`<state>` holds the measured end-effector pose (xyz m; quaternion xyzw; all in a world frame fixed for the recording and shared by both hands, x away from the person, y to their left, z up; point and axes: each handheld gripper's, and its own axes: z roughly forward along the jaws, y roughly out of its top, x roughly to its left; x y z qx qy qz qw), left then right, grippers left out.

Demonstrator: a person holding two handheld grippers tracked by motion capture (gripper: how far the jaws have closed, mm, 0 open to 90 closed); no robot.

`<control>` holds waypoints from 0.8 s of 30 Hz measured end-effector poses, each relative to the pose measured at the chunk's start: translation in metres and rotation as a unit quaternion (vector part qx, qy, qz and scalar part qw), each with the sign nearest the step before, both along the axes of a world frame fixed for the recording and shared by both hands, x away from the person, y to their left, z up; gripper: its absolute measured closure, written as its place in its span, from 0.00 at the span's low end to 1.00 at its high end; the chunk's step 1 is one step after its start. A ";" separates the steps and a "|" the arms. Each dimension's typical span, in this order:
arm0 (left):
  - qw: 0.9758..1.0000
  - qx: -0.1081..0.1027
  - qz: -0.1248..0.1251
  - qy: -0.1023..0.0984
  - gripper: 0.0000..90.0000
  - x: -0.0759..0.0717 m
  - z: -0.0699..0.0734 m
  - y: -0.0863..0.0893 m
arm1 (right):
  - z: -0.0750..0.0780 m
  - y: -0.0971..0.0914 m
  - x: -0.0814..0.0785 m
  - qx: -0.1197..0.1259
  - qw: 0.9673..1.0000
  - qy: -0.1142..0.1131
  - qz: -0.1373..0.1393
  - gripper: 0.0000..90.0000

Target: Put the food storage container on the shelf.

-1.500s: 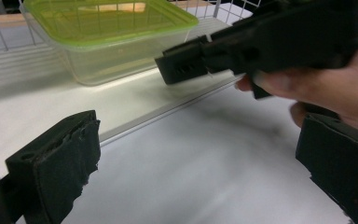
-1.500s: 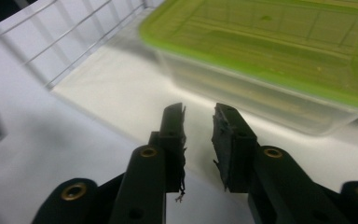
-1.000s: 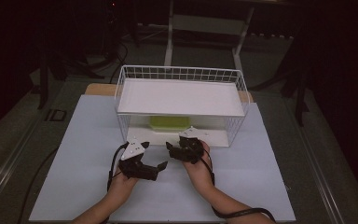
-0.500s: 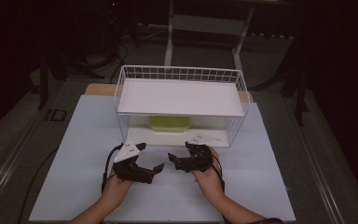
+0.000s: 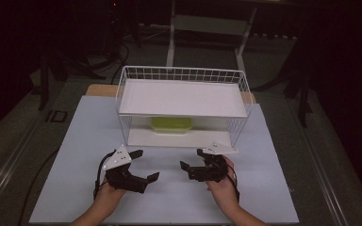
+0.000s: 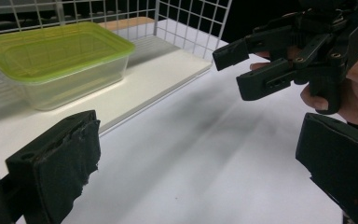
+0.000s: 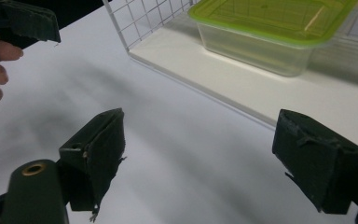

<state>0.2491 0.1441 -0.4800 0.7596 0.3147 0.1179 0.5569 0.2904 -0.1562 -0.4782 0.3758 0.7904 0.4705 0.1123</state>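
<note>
Green-lidded clear container (image 5: 171, 125) sits on the lower shelf of the white wire rack (image 5: 183, 75), at the far side of the white bench (image 5: 264, 188). Both tongs hover over the bench in front of the rack, facing each other: left tongs (image 5: 146, 165) apart and empty, right tongs (image 5: 192, 159) just opened wide, nothing between them.

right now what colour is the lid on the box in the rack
Yellow-green lid, over a clear box; the left gripper view shows it best.

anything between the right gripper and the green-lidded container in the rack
Only bare white tabletop and the rack's shelf edge lie between the right gripper and the container, seen in the right gripper view.
</note>
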 end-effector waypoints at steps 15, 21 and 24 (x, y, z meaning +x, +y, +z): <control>1.000 -0.012 -0.024 -0.009 0.01 -0.026 0.006 0.005 | 0.004 -0.038 -0.028 -0.001 1.000 0.003 0.003 0.19; 1.000 -0.016 -0.013 -0.001 0.01 -0.032 0.000 0.014 | 0.003 -0.055 -0.035 0.012 1.000 0.004 0.004 0.19; 1.000 -0.012 -0.011 0.003 0.01 -0.033 -0.005 0.017 | 0.000 -0.061 -0.039 0.008 1.000 -0.009 0.017 0.19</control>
